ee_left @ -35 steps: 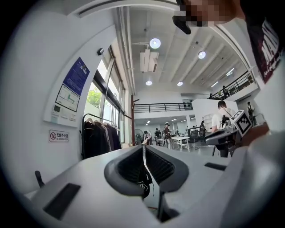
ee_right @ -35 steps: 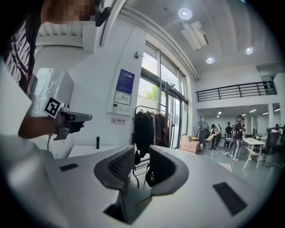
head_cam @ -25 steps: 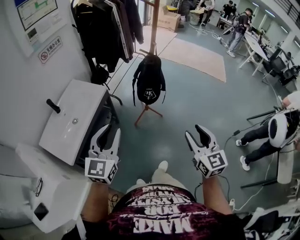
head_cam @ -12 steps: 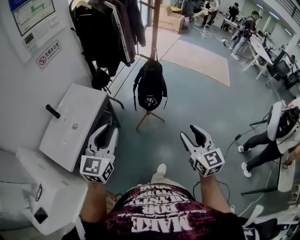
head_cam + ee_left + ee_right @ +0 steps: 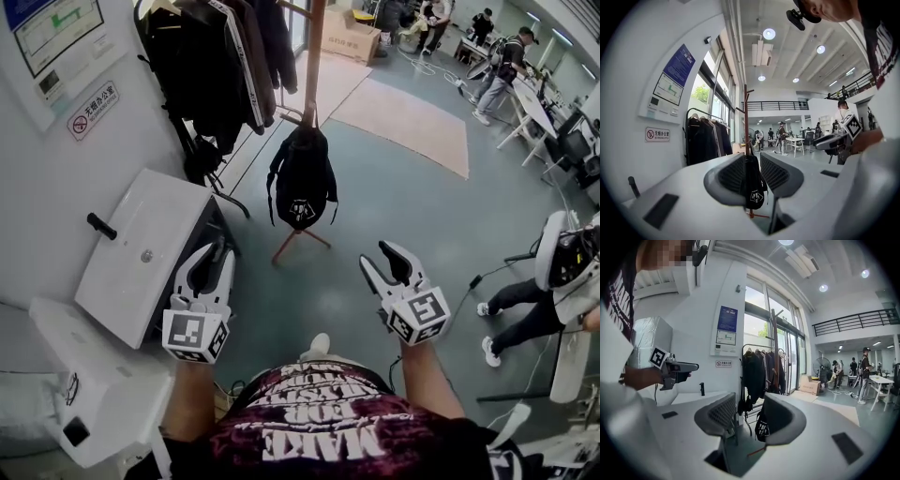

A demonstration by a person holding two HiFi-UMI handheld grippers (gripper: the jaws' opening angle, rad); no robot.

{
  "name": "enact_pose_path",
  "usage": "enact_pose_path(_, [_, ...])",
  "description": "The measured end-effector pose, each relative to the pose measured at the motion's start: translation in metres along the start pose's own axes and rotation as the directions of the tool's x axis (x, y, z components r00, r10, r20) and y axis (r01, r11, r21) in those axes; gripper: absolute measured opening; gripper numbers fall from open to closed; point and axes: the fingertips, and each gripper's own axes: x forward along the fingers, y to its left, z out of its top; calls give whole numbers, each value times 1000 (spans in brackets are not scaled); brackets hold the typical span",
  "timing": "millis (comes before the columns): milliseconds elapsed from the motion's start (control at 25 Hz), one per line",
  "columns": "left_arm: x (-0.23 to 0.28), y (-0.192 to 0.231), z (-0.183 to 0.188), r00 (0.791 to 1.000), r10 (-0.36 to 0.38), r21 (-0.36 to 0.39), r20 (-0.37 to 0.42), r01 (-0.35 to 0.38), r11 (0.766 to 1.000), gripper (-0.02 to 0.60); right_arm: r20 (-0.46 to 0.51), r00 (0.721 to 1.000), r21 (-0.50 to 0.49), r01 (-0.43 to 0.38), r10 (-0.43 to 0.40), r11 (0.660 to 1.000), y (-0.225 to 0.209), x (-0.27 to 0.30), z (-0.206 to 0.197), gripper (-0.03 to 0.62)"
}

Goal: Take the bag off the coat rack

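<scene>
The black bag (image 5: 302, 178) hung low on the coat rack (image 5: 314, 56), well ahead; left gripper (image 5: 210, 258) and right gripper (image 5: 381, 259) were open, holding nothing — it seemed soft, light; best taken at its top loop.

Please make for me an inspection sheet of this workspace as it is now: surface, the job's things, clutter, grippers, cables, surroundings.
Surface: grey-green floor.
Job's things: black bag hangs on the wooden coat rack, not yet touched.
Clutter: white washbasin at the left; dark coats on a clothes rail beyond it; cardboard box farther back.
Grippers: left gripper and right gripper both have jaws apart, hold nothing, and are short of the bag.
Cables: one dark cable on the floor at the right.
Surroundings: beige mat; people at desks in the distance.
</scene>
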Motion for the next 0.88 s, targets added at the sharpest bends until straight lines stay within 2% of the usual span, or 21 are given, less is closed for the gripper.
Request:
enact_pose_path(320, [40,-8,-9,999,15,-10,-32,-15,1000,104,-13,999,2,-47,47,999,-35,27,-2,193])
enact_pose_path(680, [81,-24,-3,999,18,8,-42,-18,1000,104,-4,993,-10,-115,115,993,-68,48,1,146])
enact_pose_path(880, [107,-35,-4,998,14,-18,-55,-15,1000,104,-12,989,-3,-147,147,989,-89,54,-2,141])
